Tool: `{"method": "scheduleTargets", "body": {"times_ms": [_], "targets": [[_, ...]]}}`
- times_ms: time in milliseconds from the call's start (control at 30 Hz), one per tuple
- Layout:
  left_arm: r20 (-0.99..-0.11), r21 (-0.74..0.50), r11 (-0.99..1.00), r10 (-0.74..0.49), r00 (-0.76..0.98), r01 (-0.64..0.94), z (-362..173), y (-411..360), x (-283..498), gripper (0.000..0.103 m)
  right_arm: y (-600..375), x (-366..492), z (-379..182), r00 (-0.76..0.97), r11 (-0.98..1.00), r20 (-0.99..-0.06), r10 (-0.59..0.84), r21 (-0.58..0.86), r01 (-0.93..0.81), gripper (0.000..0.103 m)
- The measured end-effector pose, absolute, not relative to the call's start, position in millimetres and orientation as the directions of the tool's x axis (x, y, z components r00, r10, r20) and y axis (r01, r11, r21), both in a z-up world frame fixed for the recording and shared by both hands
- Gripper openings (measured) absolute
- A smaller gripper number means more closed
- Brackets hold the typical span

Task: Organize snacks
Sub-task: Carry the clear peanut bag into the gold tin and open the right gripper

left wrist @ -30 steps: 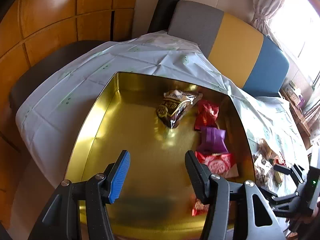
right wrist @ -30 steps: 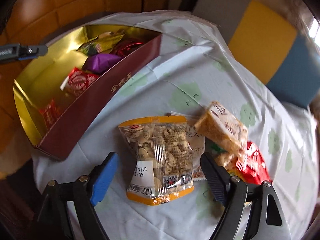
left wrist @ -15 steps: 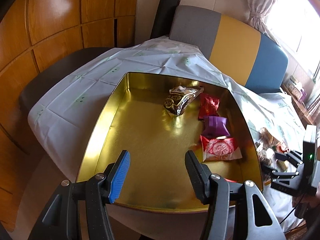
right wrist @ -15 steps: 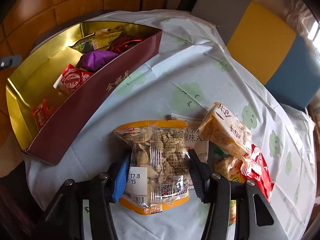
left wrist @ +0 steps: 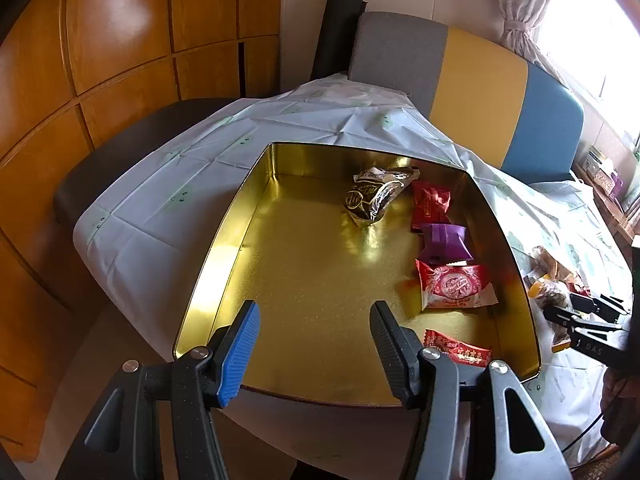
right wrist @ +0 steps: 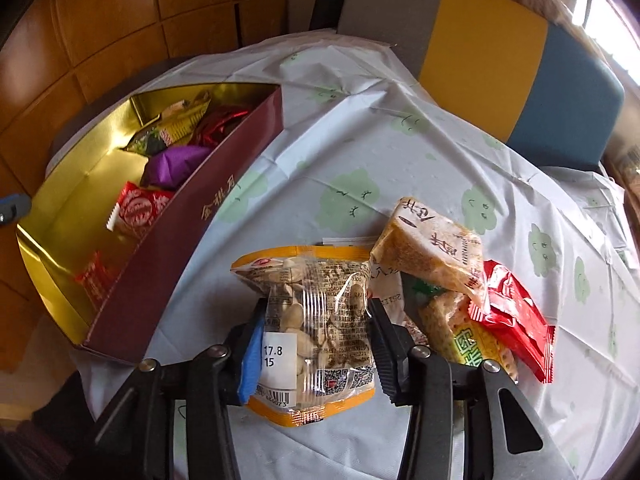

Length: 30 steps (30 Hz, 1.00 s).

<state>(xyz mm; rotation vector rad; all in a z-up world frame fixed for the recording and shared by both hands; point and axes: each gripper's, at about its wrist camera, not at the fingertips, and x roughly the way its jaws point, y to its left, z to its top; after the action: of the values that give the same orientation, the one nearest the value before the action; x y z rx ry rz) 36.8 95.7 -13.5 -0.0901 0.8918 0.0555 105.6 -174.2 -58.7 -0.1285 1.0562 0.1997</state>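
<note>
My right gripper (right wrist: pixel 316 336) has its jaws closed on the nut bag (right wrist: pixel 310 320), pinching it at mid-height from both sides. Bag: clear front, pale shelled nuts showing through, orange band top and bottom, white price sticker at lower left, barcode and QR code near the bottom edge. The film is creased where the jaws press. It sits over the desk (right wrist: pixel 360 160), just right of the box (right wrist: pixel 192 236).

Beside the bag, to the right, a small heap: tan pack (right wrist: pixel 432 248) tilted on top, green-lettered pack (right wrist: pixel 468 340) under it, red pack (right wrist: pixel 516 320) at the far edge. All touching one another.

My left gripper (left wrist: pixel 314 344) hangs over the near edge of the box, jaws open, nothing between them.

Box: maroon outside with gold lettering, gold lining. Inside, along the right wall: dark-and-gold bag (left wrist: pixel 376 198) at the far end, dark red pack (left wrist: pixel 430 208), purple pack (left wrist: pixel 446 242), red-and-white pack (left wrist: pixel 454 286), small red pack (left wrist: pixel 458 350) nearest me. Left half of the floor is bare gold.

Cloth on the desk is white with green cloud shapes.
</note>
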Motion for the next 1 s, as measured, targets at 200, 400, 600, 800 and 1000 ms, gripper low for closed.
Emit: {"method": "scheduleTargets", "body": {"times_ms": [200,400,600,800,1000], "targets": [[-0.779,-0.051,0.994,0.020,0.626,-0.096,-15,98,36,0.058,-169,104,-40,0.504,0.975,-0.853,0.135,0.024,-0.220,0.047],[-0.775,-0.051,0.993,0.028,0.631,-0.106,-14,102,35,0.058,-158,109,-19,0.516,0.968,-0.831,0.210,0.101,-0.231,0.047],[-0.770,-0.050,0.992,0.037,0.636,-0.119,-12,106,33,0.058,-133,119,-1,0.503,0.941,-0.807,0.310,0.186,-0.282,0.047],[-0.766,-0.061,0.987,0.050,0.641,-0.149,-10,118,31,0.058,-91,135,-1,0.439,0.897,-0.798,0.414,0.277,-0.344,0.047],[-0.769,-0.069,0.980,0.068,0.636,-0.188,-13,134,30,0.058,-42,161,-24,0.334,0.864,-0.812,0.479,0.369,-0.342,0.047]]}}
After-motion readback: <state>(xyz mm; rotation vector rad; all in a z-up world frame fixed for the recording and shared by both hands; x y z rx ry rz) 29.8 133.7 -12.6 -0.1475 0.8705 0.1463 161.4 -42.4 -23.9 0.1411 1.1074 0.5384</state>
